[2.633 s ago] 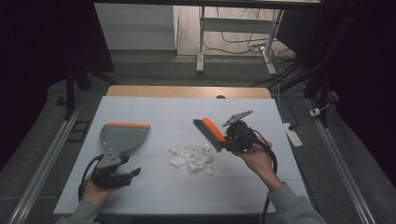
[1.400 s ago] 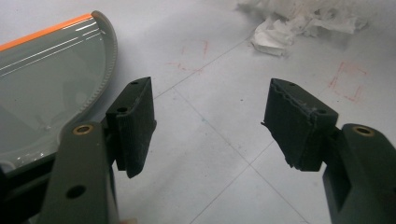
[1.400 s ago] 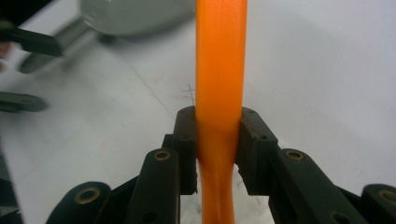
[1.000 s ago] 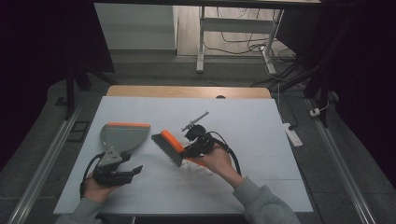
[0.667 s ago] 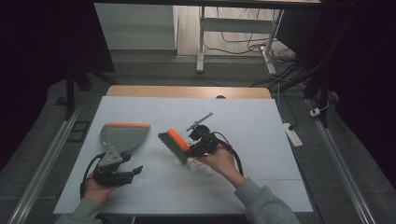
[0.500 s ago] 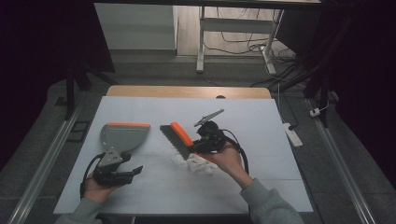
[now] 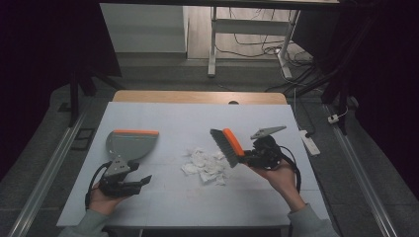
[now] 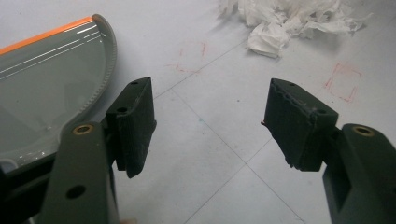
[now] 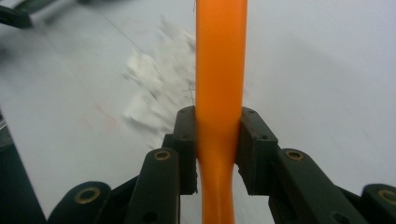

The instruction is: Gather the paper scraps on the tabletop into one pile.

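A: What is in the dustpan point(image 7: 132, 144)?

B: The grey pan with its orange lip lies flat on the table point(image 7: 173, 116), left of the paper scraps point(image 7: 203, 164), and what shows of its tray is bare. The scraps are a loose heap of crumpled white bits on the table surface, well apart from the pan.

A: And the brush point(image 7: 227, 146)?

B: It has an orange back and handle with dark bristles. It sits just right of the scraps, at the heap's edge, tilted with the bristles facing left and down toward the paper. In the right gripper view the orange handle point(image 9: 219, 93) runs straight up between the two black pads.

A: So the right tongs point(image 7: 245, 158) are clenched on it?

B: Yes, both pads press the handle from either side. The right hand point(image 7: 276, 173) comes in from the lower right of the scraps, palm under the gripper.

A: The left tongs point(image 8: 210, 126)?

B: Released, pads wide apart with nothing between them. They rest low just below the dustpan, held in the left hand point(image 7: 101, 197), pointing toward the scraps.
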Demonstrator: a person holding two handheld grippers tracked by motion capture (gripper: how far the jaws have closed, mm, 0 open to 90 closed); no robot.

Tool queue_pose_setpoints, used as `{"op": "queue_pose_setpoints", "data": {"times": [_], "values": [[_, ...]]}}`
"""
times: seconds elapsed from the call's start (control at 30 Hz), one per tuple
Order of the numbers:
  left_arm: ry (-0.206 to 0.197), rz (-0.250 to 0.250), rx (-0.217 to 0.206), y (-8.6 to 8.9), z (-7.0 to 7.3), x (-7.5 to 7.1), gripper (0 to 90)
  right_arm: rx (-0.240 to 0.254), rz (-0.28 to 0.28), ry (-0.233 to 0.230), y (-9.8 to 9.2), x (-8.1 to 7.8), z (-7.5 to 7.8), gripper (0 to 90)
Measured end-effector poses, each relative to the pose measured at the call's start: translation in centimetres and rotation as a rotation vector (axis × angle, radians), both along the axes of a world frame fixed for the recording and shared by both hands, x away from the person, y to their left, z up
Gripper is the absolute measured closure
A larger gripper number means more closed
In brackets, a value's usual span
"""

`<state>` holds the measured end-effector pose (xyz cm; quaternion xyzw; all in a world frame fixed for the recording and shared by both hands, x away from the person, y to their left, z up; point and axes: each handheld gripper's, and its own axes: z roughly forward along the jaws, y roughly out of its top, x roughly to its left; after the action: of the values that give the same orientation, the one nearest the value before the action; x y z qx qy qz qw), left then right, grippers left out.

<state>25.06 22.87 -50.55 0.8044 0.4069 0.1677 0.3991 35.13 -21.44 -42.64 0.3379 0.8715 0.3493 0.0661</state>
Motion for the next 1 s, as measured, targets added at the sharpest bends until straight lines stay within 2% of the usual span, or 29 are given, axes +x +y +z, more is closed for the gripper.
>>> {"op": "queue_pose_setpoints", "data": {"times": [0.1,0.27,0.5,0.77,1.0], "values": [[0.002,0.003,-0.006,0.0,0.1,0.2,34.6,-0.021,-0.034,-0.010,-1.9,-0.3,-0.7,70.9],[0.004,0.003,-0.016,0.0,0.4,0.4,34.5,-0.008,-0.087,-0.032,-5.0,-1.5,-1.3,70.9],[0.007,0.009,-0.044,0.0,0.8,0.8,34.2,0.006,-0.111,-0.073,-8.0,-3.5,-2.1,70.9],[0.006,0.009,-0.044,0.0,0.9,0.9,34.1,0.021,-0.126,-0.083,-9.5,-3.7,-3.1,70.9],[0.007,0.004,-0.035,-0.2,0.9,0.8,34.0,0.030,-0.128,-0.088,-9.7,-3.8,-3.3,70.9]]}}
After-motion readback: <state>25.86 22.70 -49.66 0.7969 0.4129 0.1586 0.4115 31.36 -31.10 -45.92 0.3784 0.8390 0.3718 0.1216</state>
